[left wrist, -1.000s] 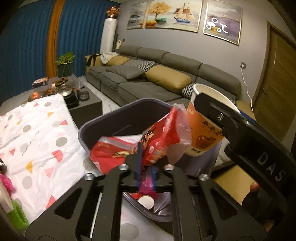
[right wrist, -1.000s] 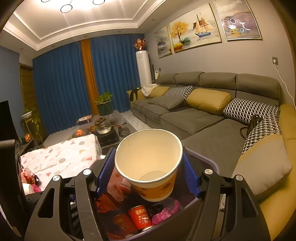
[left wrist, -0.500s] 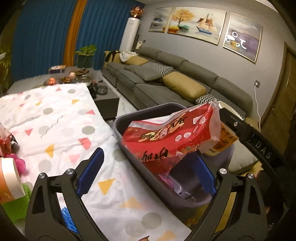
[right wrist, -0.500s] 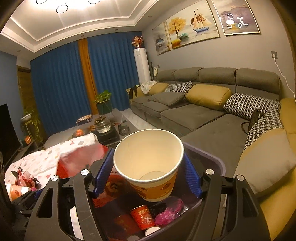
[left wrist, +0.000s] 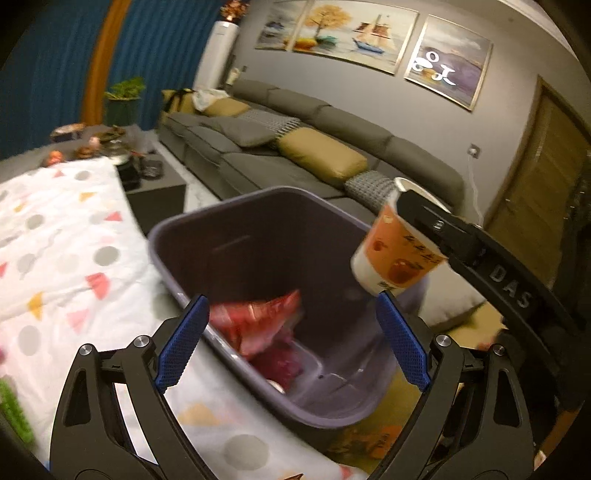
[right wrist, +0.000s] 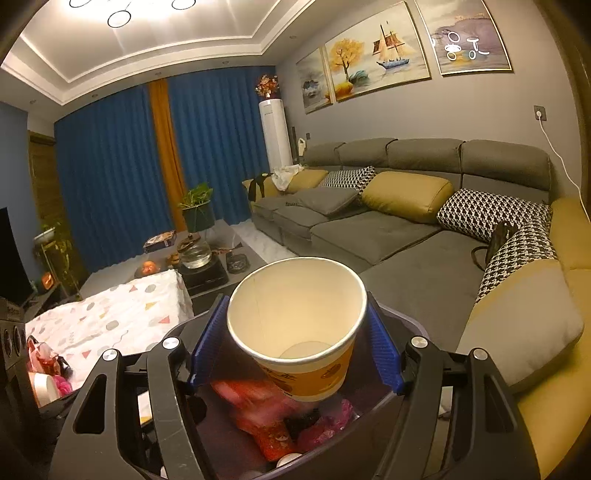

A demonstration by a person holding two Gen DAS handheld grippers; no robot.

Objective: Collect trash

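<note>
1. Your left gripper (left wrist: 291, 339) has just spread its fingers wide; nothing sits between them, and the red wrapper (left wrist: 255, 325) it held a second ago now lies beyond them inside the bin (left wrist: 258, 229), so that piece is collected.
2. Your right gripper (right wrist: 295, 343) fingers clamp the paper cup (right wrist: 299, 332) above the bin, still to drop.
3. "DAS" reads on the right gripper's arm.

Warm, dim indoor light fills both views; ring-shaped ceiling lights (right wrist: 122, 11) glare white at the top of the right wrist view; their reflection spots the glass of the right-hand painting (left wrist: 445, 62); the left wrist view is darker and motion-blurred, the red wrapper (left wrist: 258, 325) smeared; fisheye bending and black vignette frame the edges.
</note>
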